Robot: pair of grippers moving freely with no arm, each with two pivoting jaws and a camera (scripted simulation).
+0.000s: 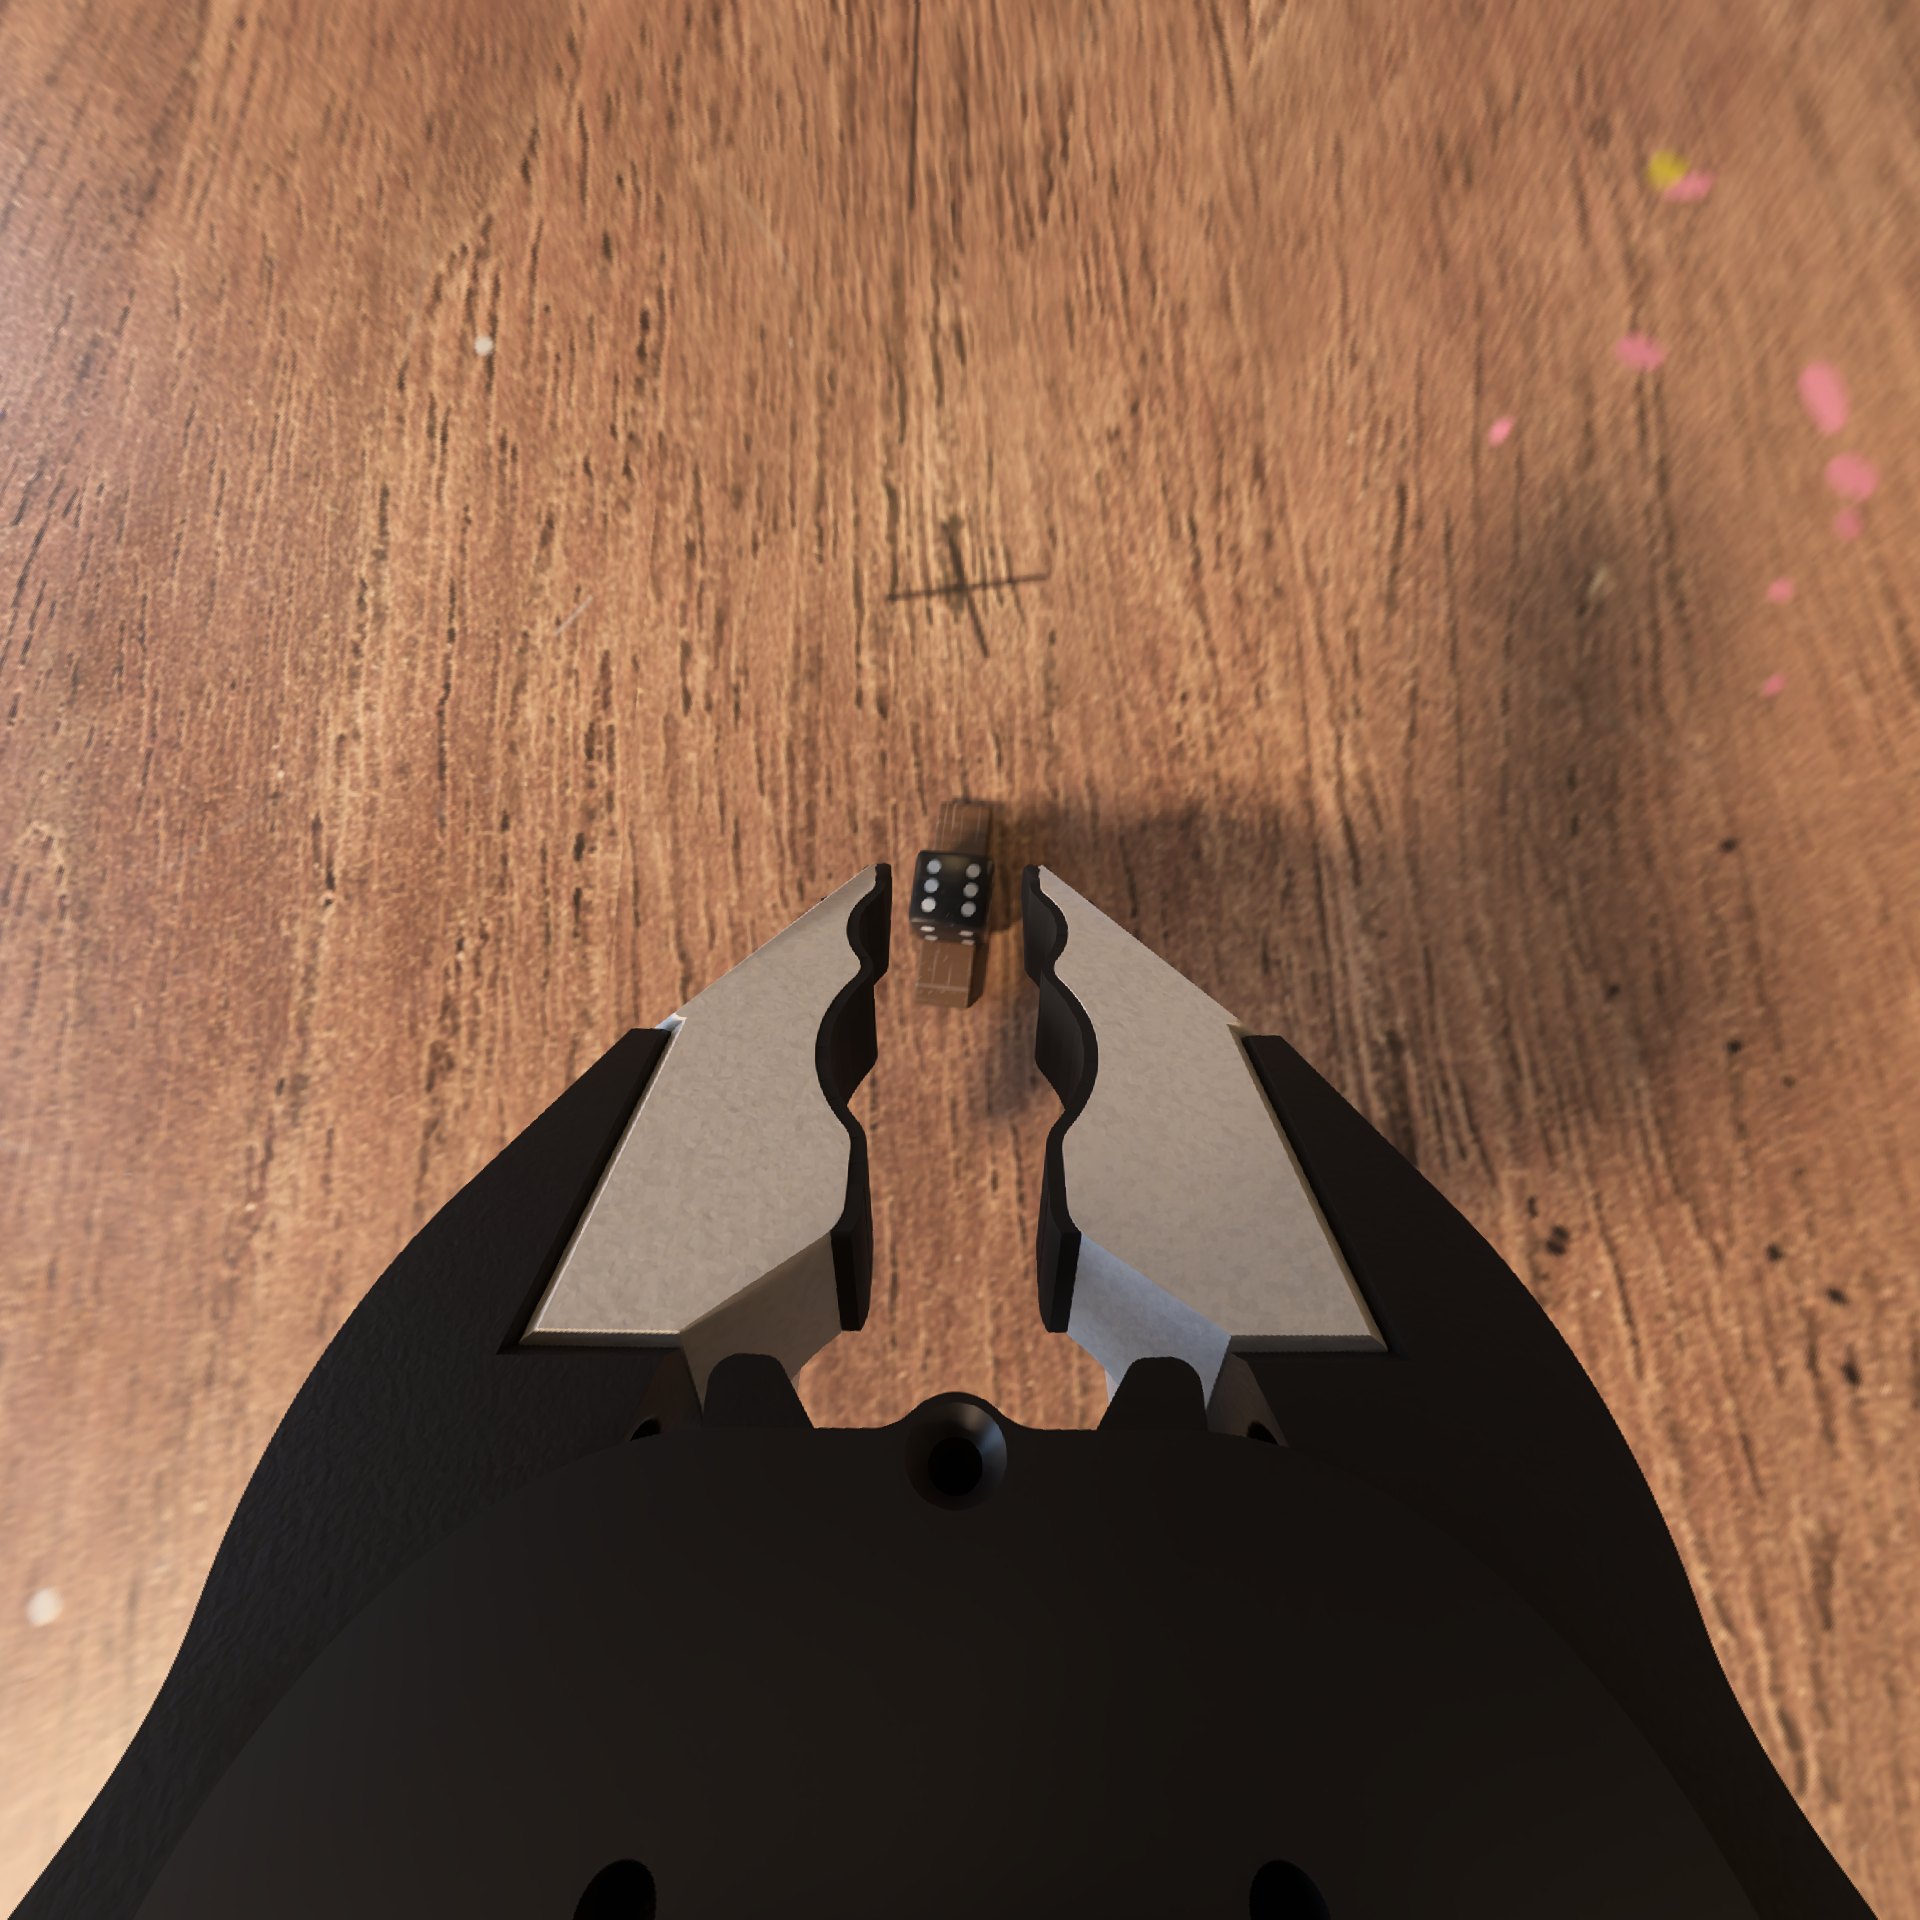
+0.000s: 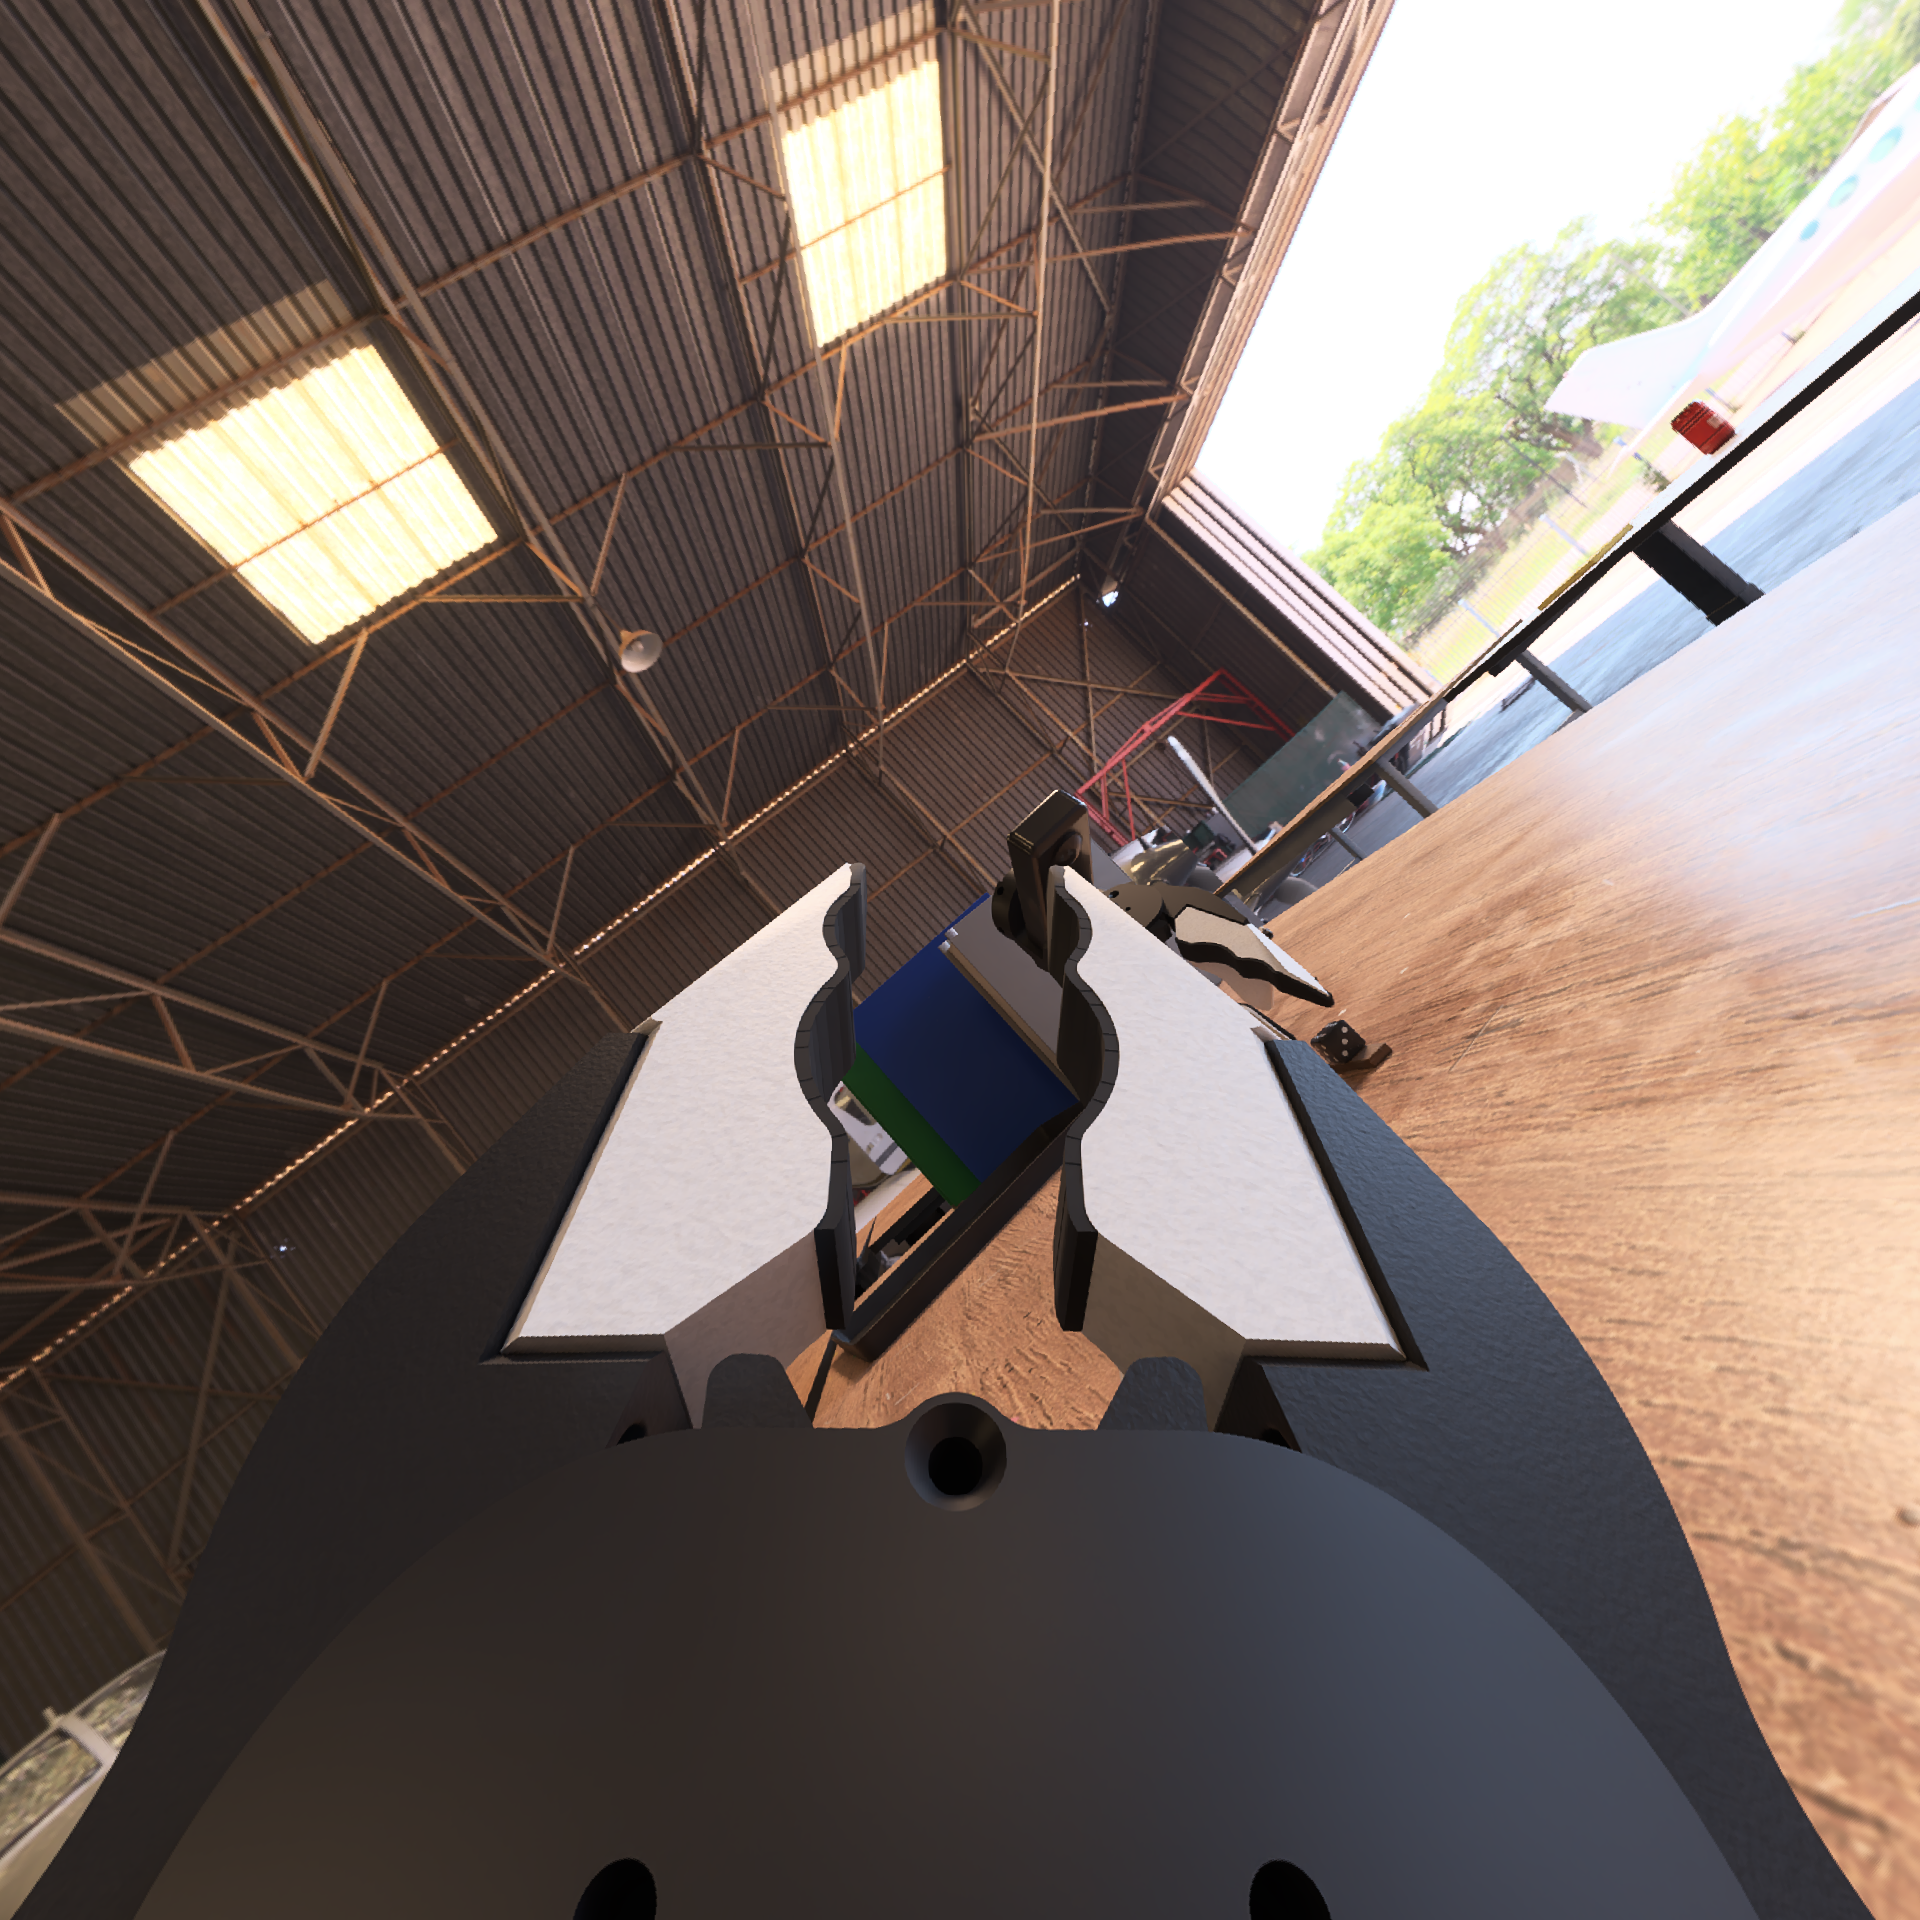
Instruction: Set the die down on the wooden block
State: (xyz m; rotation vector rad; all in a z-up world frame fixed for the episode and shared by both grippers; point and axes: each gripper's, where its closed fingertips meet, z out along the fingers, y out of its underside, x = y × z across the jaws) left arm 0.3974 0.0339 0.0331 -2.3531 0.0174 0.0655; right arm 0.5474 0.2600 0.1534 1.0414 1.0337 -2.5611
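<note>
A black die (image 1: 948, 896) with white pips rests on a small thin wooden block (image 1: 943, 971) that lies flat on the wooden table (image 1: 416, 623). My left gripper (image 1: 956, 878) hovers over them, open, with a finger on each side of the die and a gap to both. My right gripper (image 2: 958, 883) is open and empty, tilted sideways and low over the table. In the right wrist view the die (image 2: 1340, 1039) sits on the block (image 2: 1369, 1058) farther off, with the left gripper (image 2: 1247, 956) just above it.
Pink and yellow paint specks (image 1: 1823, 400) mark the table to the right of the block. The table's far edge (image 2: 935, 1262) runs close in front of the right gripper. Beyond it stand a blue and green box (image 2: 956, 1060) and other tables (image 2: 1558, 613).
</note>
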